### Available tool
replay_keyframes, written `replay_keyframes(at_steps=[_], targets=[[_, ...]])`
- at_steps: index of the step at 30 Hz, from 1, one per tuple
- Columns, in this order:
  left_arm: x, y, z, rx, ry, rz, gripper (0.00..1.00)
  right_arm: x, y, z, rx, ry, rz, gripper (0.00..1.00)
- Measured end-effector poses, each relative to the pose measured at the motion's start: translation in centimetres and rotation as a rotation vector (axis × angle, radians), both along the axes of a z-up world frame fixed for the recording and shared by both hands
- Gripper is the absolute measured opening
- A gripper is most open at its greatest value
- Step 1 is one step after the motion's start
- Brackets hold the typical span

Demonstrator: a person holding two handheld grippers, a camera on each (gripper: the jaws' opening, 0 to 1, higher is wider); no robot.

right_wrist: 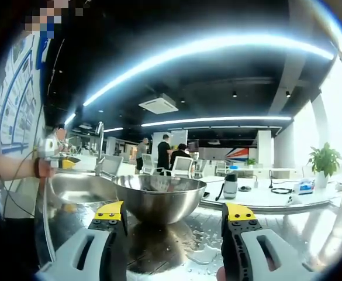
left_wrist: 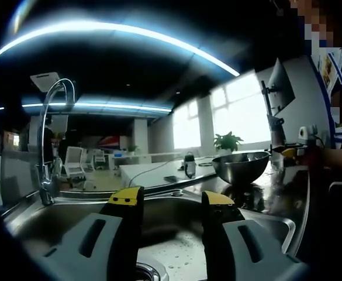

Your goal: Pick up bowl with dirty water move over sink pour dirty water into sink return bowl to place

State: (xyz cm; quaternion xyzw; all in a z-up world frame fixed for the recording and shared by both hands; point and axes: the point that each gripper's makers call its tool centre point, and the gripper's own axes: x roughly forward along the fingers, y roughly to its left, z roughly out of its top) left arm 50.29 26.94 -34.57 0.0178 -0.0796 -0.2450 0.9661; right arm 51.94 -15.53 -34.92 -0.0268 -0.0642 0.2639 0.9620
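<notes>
A steel bowl stands upright on the wet steel counter, just ahead of my right gripper. That gripper is open, its yellow-tipped jaws wide apart and nothing between them. From this low angle the bowl's inside is hidden. In the left gripper view the bowl sits on the counter to the right of the sink, with the right gripper at its far rim. My left gripper hangs open over the sink basin. Held by a hand, the left gripper is seen beyond the sink.
A tall curved faucet rises at the sink's left side. A drain lies under my left jaws. Behind the counter are a white table with a dark jug, a potted plant, and people standing far back.
</notes>
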Motion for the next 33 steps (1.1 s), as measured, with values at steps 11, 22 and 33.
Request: replay_keyframes(at_steps=[11,22,33], targets=[[0.02,0.08,-0.02,0.002,0.000,0.005,0.39,-0.06,0.14,0.04,-0.002,-0.003,0.008,0.58],[-0.04,-0.04,0.08,-0.004,-0.002,-0.008,0.39,0.16,-0.07,-0.12,-0.006,0.005,-0.002,0.58],[0.29,0.49,0.03,-0.036,0.018,0.009,0.39,0.03,-0.68,0.70,0.057,-0.006,-0.015,0.57]])
